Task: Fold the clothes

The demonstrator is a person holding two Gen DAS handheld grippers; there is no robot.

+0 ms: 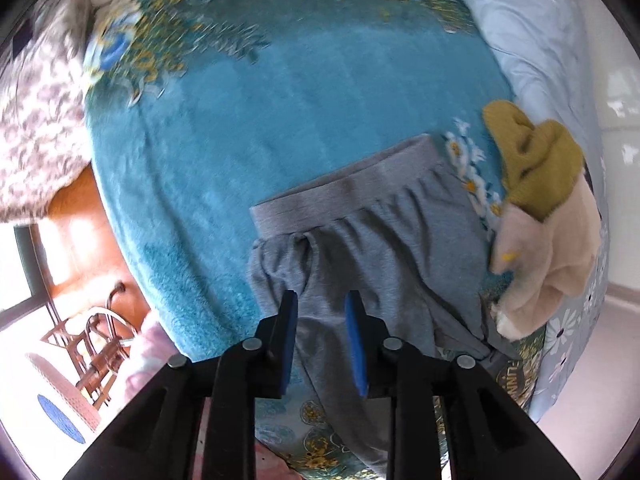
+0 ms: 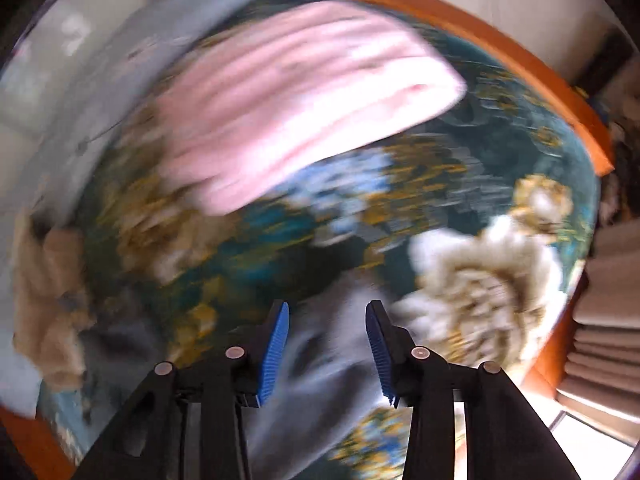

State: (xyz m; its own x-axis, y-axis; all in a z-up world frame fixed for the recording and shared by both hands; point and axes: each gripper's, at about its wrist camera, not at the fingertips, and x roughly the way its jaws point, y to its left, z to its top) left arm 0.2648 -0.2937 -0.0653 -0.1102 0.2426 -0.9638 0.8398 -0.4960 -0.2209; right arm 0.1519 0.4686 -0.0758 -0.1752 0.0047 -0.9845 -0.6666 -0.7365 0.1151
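Grey trousers [image 1: 360, 256] lie flat on a teal floral blanket [image 1: 248, 128], waistband toward its wide open centre, with an olive garment [image 1: 536, 160] and a cream one [image 1: 548, 256] heaped just beside them near the bed's edge. The left gripper [image 1: 321, 312] hovers above the trousers, jaws spread and holding nothing. The right gripper [image 2: 327, 328], also spread, hangs over blurred grey cloth.

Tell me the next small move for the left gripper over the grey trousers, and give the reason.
Probably lower the left gripper and close on the grey elastic-waist trousers. Its blue-padded jaws stand open with grey cloth showing between them, nothing gripped, and the trousers lie unfolded on the teal floral blanket. The right wrist view is too blurred to guide the other hand.
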